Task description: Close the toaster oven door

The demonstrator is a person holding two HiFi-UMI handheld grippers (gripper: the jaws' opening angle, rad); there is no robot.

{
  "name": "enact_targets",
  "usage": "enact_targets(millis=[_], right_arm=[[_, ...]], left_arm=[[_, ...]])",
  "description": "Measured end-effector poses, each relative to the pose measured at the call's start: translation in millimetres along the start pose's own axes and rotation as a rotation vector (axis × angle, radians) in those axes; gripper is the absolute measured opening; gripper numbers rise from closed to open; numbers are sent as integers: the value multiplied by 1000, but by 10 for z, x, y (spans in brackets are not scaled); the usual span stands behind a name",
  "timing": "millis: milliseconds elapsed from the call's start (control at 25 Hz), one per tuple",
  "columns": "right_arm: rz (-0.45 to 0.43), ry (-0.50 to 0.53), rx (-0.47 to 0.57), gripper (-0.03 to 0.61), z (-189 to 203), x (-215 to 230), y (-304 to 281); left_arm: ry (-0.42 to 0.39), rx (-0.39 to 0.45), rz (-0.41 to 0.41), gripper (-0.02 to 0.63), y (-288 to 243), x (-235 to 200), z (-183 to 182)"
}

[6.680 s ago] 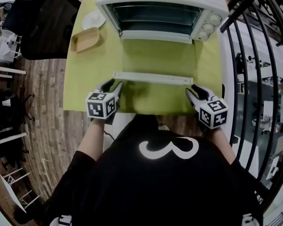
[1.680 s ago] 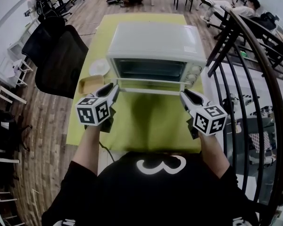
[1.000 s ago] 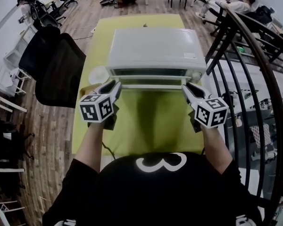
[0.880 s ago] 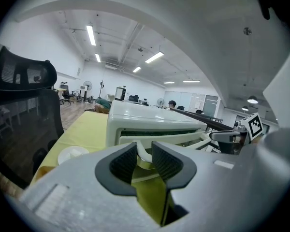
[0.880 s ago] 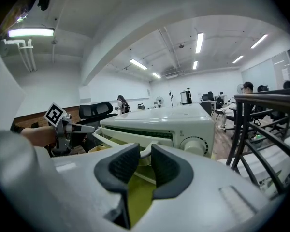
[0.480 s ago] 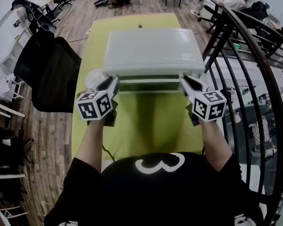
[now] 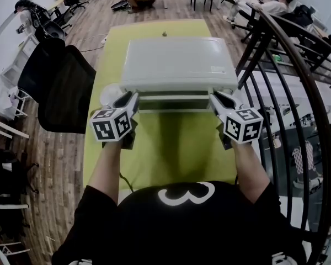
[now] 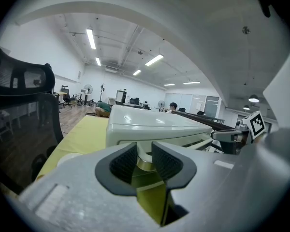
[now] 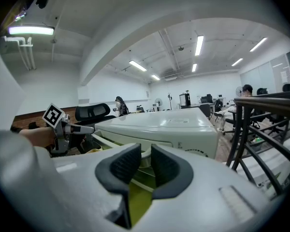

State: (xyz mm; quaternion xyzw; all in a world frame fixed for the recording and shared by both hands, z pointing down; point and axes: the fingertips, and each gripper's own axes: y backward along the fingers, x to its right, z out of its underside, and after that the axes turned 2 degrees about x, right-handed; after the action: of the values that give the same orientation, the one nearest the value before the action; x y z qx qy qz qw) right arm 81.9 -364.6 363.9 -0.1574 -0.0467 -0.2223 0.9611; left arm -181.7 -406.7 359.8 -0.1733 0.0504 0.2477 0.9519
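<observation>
Reaches forward with both bare forearms, roughly parallel, marker cubes on top. Holds the left gripper (image 7: 131, 97) and the right gripper (image 7: 215, 96) level with each other, jaws pointing ahead. Clamps each pair of pads on one end of the door handle (image 7: 174, 98).

Yellow-green surface (image 7: 176, 142), long and narrow. On it: white toaster oven (image 7: 176, 62) toward the far end; beside its left front corner, seemingly a white plate (image 7: 108, 93), partly hidden.
</observation>
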Motion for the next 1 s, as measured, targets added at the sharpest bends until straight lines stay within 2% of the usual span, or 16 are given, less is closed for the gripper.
enact_targets(millis=[80, 200, 400, 600, 640, 720, 1000], right_arm=[[-25, -28, 31, 58, -44, -21, 19], [-64, -69, 114, 58, -150, -92, 127], [-107, -19, 132, 58, -116, -261, 362], [-220, 18, 145, 57, -30, -581, 721], [-242, 27, 146, 28, -1, -655, 804], [-279, 50, 148, 15, 64, -799, 970], [-365, 141, 148, 3, 278, -1057, 1478]], left_arm=[[-9, -3, -4, 100, 10, 7, -4], [30, 17, -3, 101, 83, 26, -36], [53, 88, 12, 101, 333, 207, -93], [39, 123, 90, 98, 612, 775, 7], [35, 127, 109, 87, 675, 907, 46], [30, 135, 144, 69, 789, 1171, 129], [-2, 161, 261, 25, 1148, 2077, 324]])
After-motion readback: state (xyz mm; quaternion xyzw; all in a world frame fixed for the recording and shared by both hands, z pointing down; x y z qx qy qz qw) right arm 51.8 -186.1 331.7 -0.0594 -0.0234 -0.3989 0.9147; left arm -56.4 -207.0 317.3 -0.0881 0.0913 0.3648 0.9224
